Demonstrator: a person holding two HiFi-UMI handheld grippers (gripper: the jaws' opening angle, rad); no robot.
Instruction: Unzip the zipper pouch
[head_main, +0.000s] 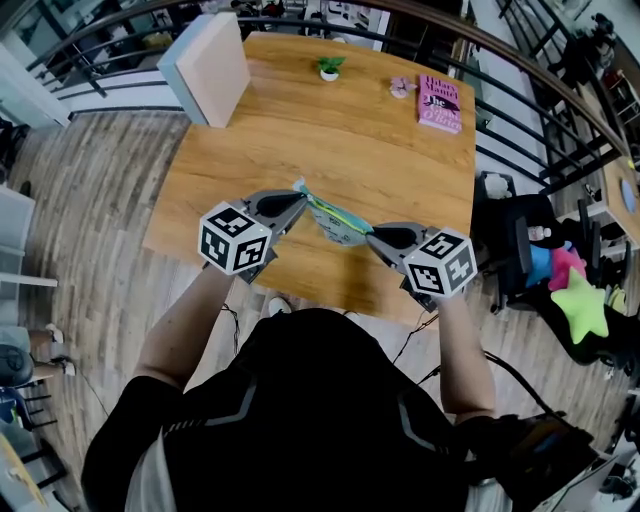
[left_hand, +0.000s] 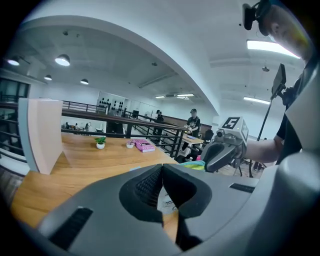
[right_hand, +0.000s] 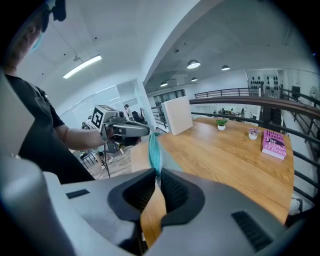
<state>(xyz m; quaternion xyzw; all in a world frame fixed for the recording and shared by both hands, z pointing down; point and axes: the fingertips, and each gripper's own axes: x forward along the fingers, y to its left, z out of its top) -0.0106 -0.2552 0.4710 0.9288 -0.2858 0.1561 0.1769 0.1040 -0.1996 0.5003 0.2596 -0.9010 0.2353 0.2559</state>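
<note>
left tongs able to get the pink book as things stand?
Probably not. The left tongs are shut on the zipper pouch, which the right tongs grip too. The pink book lies at the far right corner of the table, with bare wood between.

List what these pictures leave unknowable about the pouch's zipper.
- Zipper slider: in the head view the teal fabric zipper pouch is too small, and its ends are covered by the left gripper and the right gripper.
- Zip open or closed: the right gripper view shows the pouch only edge-on.
- Pouch body: in the left gripper view it is mostly hidden behind that gripper's own jaws.
</note>
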